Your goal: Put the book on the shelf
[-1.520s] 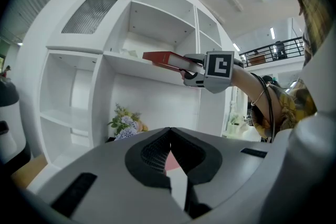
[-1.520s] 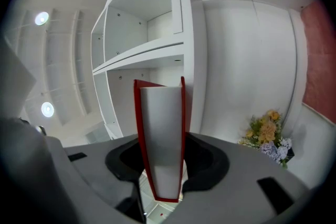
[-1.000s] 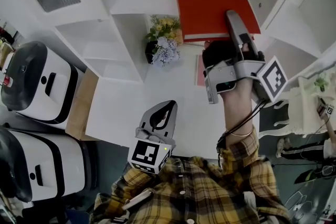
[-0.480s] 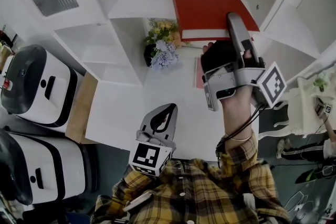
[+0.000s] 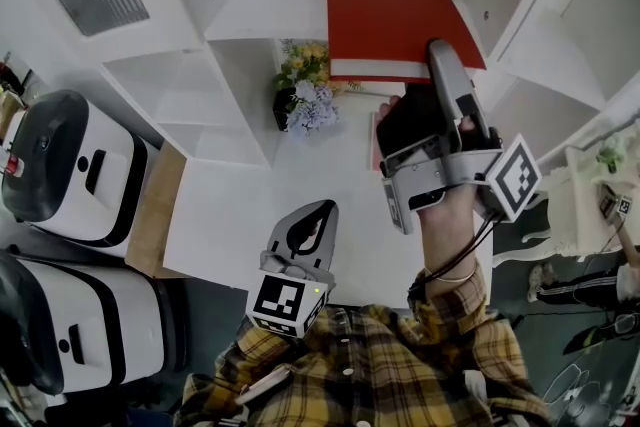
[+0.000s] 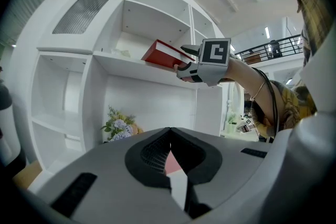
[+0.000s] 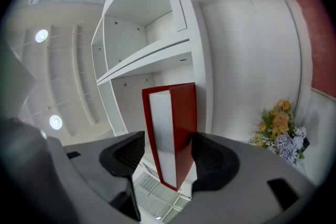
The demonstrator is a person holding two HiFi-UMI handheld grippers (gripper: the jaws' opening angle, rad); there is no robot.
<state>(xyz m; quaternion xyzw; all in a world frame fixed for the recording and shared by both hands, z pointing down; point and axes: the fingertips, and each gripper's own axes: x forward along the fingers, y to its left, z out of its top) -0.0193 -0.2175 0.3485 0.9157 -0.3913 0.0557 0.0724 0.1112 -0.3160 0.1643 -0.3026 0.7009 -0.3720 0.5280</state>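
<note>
White shelf (image 5: 265, 15), red book (image 5: 395, 10) lying flat

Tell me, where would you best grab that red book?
By the near edge where the white pages show. The red book lies flat on the shelf with that edge facing out, so come from the front, one jaw on each cover, as the open right gripper stands.

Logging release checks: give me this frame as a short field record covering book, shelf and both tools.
book: red, lying on the shelf, near end past the front edge
right tool: open, jaws either side of the book's near end, gap on one side
left tool: shut, empty, held low
below shelf: flowers
</note>
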